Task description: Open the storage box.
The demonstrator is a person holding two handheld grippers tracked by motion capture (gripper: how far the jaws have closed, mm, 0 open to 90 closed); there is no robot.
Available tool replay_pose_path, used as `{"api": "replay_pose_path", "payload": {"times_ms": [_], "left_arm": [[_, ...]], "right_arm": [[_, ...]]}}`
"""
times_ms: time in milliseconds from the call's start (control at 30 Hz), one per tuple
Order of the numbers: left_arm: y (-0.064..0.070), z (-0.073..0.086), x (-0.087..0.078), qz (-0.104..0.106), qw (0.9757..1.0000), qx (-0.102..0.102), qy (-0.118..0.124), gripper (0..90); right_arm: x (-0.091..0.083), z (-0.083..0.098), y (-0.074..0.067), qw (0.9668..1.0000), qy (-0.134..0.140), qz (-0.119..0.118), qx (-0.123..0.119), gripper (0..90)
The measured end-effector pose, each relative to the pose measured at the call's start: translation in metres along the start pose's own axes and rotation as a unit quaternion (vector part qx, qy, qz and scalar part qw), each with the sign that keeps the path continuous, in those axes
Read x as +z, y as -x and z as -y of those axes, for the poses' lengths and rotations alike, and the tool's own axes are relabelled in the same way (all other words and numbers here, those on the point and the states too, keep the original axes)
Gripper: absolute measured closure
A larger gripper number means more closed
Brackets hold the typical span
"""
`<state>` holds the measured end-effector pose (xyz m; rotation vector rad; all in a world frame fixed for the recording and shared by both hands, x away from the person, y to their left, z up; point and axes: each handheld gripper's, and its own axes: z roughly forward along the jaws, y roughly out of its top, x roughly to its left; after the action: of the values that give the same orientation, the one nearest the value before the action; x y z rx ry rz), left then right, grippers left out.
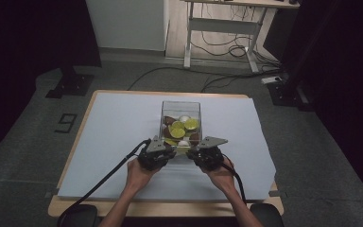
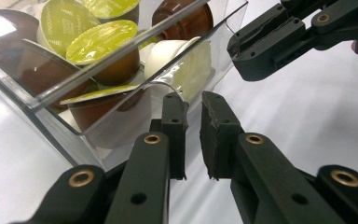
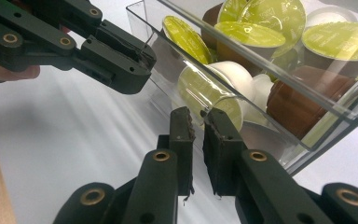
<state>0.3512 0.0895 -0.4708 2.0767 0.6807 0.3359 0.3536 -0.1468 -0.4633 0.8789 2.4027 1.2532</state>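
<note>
**Gripping a clear box of coffee capsules by its near wall**

Judging the handling first: the clear box [image 1: 181, 122] looks like rigid acrylic, thin-walled, smooth and glossy, so likely slippery against the pads; probably light in itself, though the load of capsules adds some weight and will shift and rattle if it tips; the walls seem brittle rather than bendy, so hard squeezing at a corner could crack or chip them; best hold, by my reading, is the top rim of the near wall, one gripper toward each near corner, keeping the box level.

Position: box stands near the middle of the surface [image 1: 113, 137], on the white sheet, closer to the far edge than the near one; the near wall faces the person.

Grippers: left gripper [image 2: 193, 123] has its jaws drawn together at the near wall, the pads nearly meeting at the rim, and looks clamped on that thin wall; right gripper [image 3: 196, 128] likewise clenched, tips at the same wall toward the other corner; whether each pad truly pinches the rim or just rests against it is hard to tell.

Look of the thing: open-topped, square, fully see-through; inside, a heap of capsules [image 2: 103, 41]; lime-green foil lids, brown bodies, a few cream-white ones; lying tilted every which way.
</note>
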Motion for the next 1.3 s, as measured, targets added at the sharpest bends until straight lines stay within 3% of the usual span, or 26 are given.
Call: {"api": "replay_pose_path", "payload": {"times_ms": [300,1300], "left_arm": [[0.007,0.004,-0.003,0.002,1.0000,-0.006,0.006,79.5],[0.031,0.017,-0.019,0.006,0.9999,0.004,0.011,79.3]], "right_arm": [[-0.004,0.003,-0.007,1.0000,0.000,0.001,0.000,80.8],[-0.020,0.015,-0.030,0.9999,-0.001,-0.010,-0.010,80.3]]}}
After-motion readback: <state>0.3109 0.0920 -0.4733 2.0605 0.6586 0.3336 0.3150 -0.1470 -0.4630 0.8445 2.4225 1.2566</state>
